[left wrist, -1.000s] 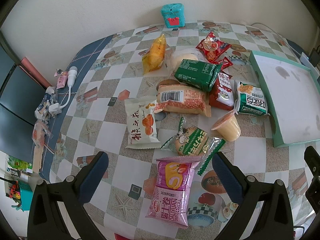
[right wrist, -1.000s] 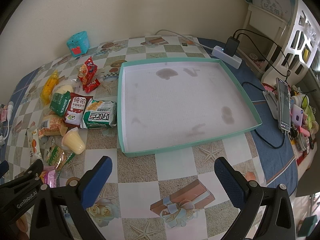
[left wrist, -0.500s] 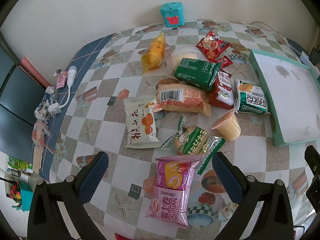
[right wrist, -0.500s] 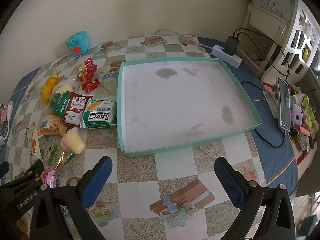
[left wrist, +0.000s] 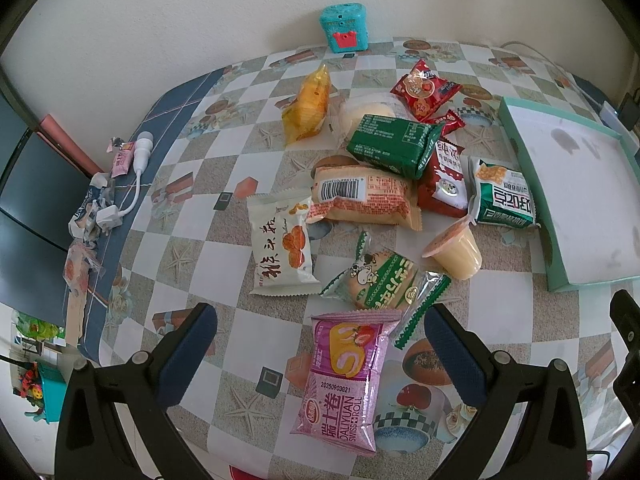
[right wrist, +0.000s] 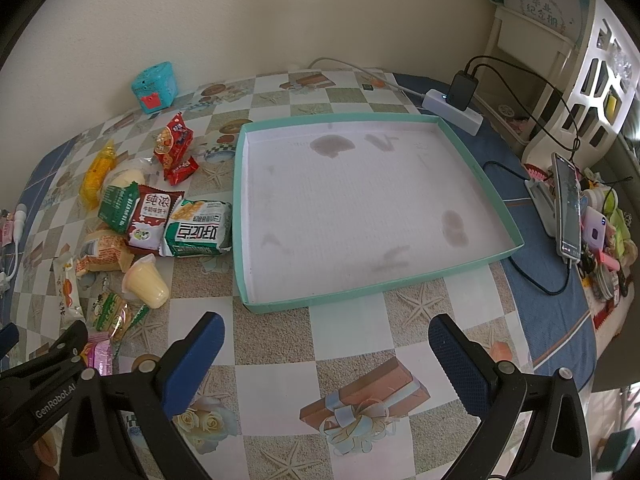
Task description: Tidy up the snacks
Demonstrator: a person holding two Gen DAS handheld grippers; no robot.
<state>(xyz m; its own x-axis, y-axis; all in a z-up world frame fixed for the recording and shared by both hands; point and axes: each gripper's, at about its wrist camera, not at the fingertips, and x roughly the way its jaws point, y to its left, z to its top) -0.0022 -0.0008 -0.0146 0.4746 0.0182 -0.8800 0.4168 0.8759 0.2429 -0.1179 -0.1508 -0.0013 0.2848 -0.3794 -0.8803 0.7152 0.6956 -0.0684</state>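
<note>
Hovering with both pairs of fingers spread and empty, your left gripper [left wrist: 320,344] sits nearest the pink swiss roll packet [left wrist: 344,376], its long axis running straight ahead between the fingers. 12 snacks lie on the table [left wrist: 192,184]; 1 tray [right wrist: 360,208] waits empty beyond your right gripper [right wrist: 326,344].

Right claw [right wrist: 326,354] is hovering with jaws spread wide and nothing between them, above the checkered tabletop [right wrist: 352,336]. Beyond it, a shallow teal tray [right wrist: 496,216] is lying flat, holding no snacks. Snack packets [right wrist: 200,232] are lying heaped just left of the tray. The left claw's black frame [right wrist: 44,384] is showing at lower left.
</note>
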